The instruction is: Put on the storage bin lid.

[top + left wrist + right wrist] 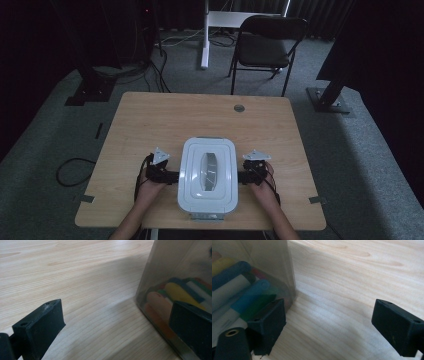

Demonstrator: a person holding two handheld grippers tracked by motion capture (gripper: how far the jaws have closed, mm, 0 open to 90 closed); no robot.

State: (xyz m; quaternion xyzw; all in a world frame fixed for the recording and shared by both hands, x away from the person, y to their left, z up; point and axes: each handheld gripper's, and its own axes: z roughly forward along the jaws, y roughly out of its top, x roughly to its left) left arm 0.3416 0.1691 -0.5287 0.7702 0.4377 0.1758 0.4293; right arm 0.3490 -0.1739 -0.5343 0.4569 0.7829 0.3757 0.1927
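High view: lidded box [208, 177] sits at the table's [150, 120] near edge, between left gripper [167, 176] and right gripper [244, 176], both wide open, holding nothing. Next, likely squeezing the box sides evenly.

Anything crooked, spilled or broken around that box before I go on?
Nothing stands out. The white-lidded translucent plastic box sits square on the light wooden table, lid flat and closed. The coloured marker pens lie inside, none spilled. The left gripper and right gripper flank its sides, both open.
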